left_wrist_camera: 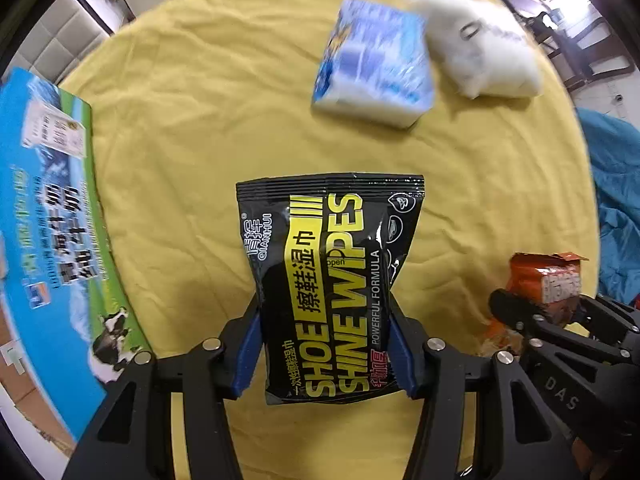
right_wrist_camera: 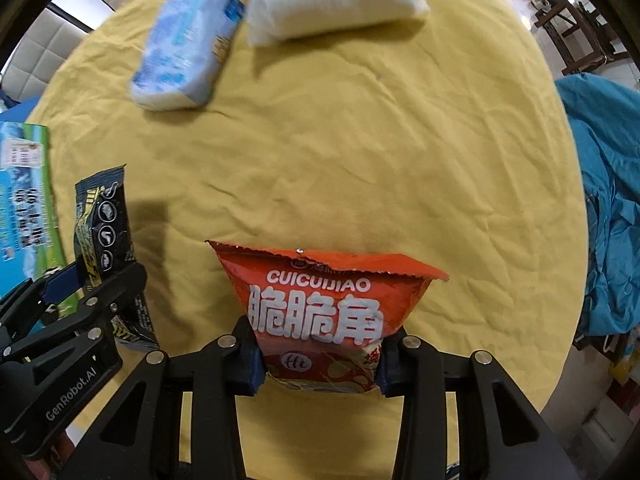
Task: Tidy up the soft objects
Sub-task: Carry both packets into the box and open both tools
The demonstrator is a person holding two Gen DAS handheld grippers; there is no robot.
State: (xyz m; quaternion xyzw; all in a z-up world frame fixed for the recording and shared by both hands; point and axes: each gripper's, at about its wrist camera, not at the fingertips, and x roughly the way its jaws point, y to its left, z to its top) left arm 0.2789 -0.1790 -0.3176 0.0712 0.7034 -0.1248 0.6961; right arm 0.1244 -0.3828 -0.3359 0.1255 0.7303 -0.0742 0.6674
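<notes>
My left gripper (left_wrist_camera: 326,354) is shut on a black and yellow shoe-wipes pack (left_wrist_camera: 332,264), its blue pads pressing both sides of the pack above the yellow cloth. My right gripper (right_wrist_camera: 318,360) is shut on an orange snack bag (right_wrist_camera: 324,308) with a torn top edge. Each wrist view catches the other hand: the snack bag (left_wrist_camera: 548,280) shows at the lower right of the left wrist view, and the wipes pack (right_wrist_camera: 102,232) at the left of the right wrist view. A blue and white tissue pack (left_wrist_camera: 374,68) and a white pillow-like bag (left_wrist_camera: 480,48) lie at the far side.
A yellow cloth (right_wrist_camera: 360,140) covers the round table. A blue and green carton (left_wrist_camera: 48,220) with a cow picture lies at the left edge. A blue fabric heap (right_wrist_camera: 604,208) sits off the table to the right. Dark chairs (right_wrist_camera: 576,28) stand beyond.
</notes>
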